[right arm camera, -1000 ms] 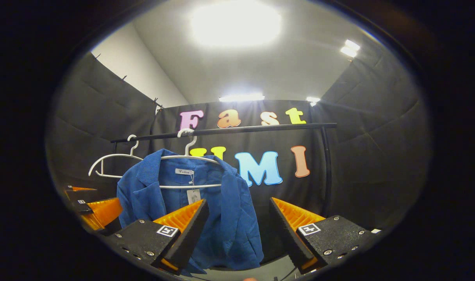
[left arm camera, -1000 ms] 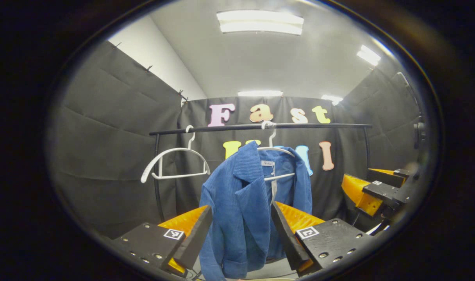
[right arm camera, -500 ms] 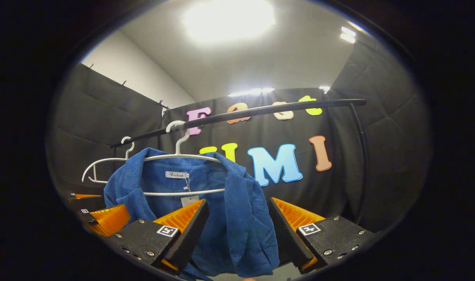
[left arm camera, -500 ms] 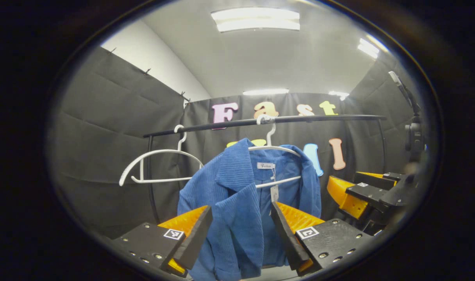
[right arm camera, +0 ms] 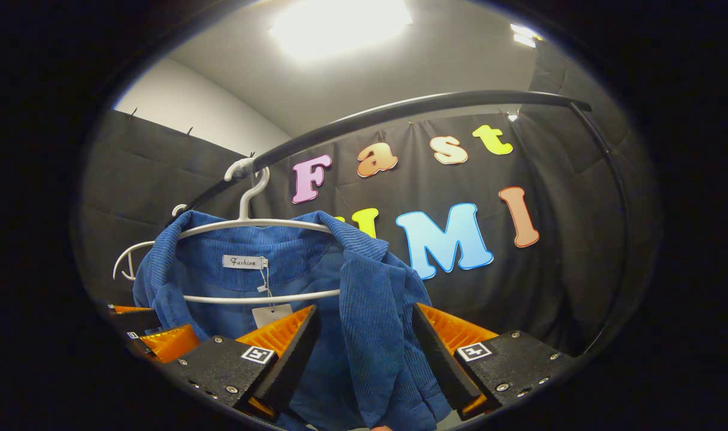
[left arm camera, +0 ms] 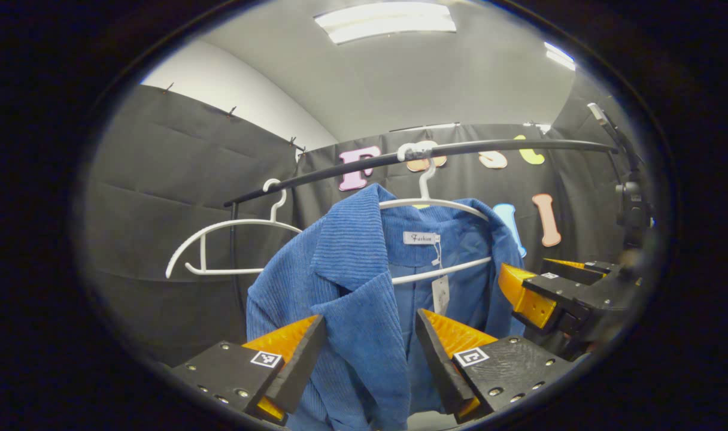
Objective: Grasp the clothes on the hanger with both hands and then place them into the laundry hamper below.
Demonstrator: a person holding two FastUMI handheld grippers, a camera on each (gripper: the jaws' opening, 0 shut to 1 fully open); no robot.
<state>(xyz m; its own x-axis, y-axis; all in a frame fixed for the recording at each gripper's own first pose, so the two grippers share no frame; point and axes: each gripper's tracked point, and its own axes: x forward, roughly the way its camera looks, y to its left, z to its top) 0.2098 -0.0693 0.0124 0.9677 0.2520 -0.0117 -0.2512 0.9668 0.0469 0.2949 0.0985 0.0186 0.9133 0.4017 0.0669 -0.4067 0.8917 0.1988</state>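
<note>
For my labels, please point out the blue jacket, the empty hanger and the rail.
blue jacket (left arm camera: 364,323), left gripper view, front panel.
empty hanger (left arm camera: 220,226), left gripper view, upper arm.
rail (right arm camera: 400,111), right gripper view, middle of bar.

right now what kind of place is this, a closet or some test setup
Most likely a staged recording booth, not a home closet: black cloth walls, a bare clothes rail holding one blue jacket and an empty hanger.

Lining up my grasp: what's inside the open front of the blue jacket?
Inside the blue jacket: a white hanger with its crossbar, a neck label and a hanging tag. The hanger's shoulder ends are covered by fabric.
</note>
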